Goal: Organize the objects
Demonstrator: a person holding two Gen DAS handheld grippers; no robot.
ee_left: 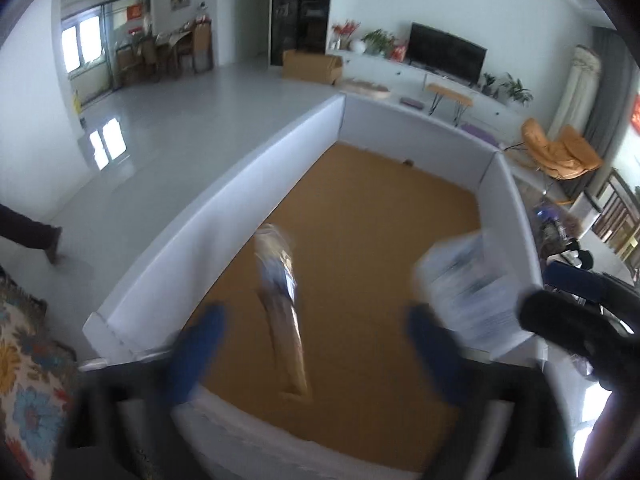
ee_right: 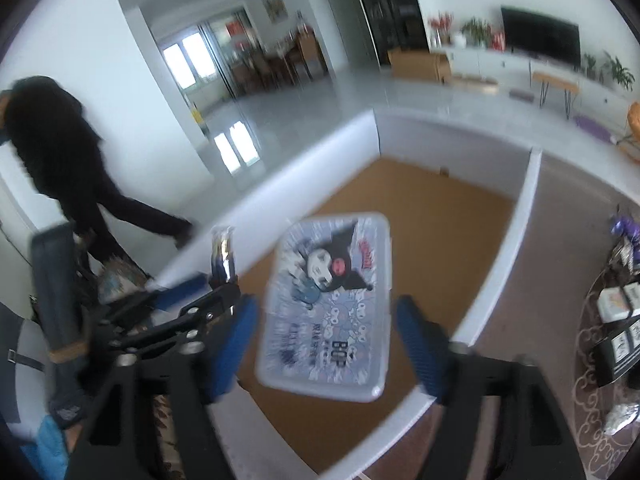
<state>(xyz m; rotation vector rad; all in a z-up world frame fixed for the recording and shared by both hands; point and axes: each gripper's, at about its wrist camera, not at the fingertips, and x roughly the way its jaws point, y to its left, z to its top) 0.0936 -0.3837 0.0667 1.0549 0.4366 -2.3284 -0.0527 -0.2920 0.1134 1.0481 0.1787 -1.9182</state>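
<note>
A large white-walled box with a brown cardboard floor fills both views. In the left wrist view a long clear-wrapped packet is blurred in the air between the wide-open blue fingers of my left gripper, touching neither. In the right wrist view a flat clear plastic case with a cartoon print hangs blurred between the open fingers of my right gripper, not touching them. The case also shows at the right of the left wrist view. The packet shows by the left gripper in the right wrist view.
A person in black walks on the grey floor left of the box. A patterned rug lies at lower left. A round table with small boxes stands to the right. A TV unit and an orange chair lie beyond.
</note>
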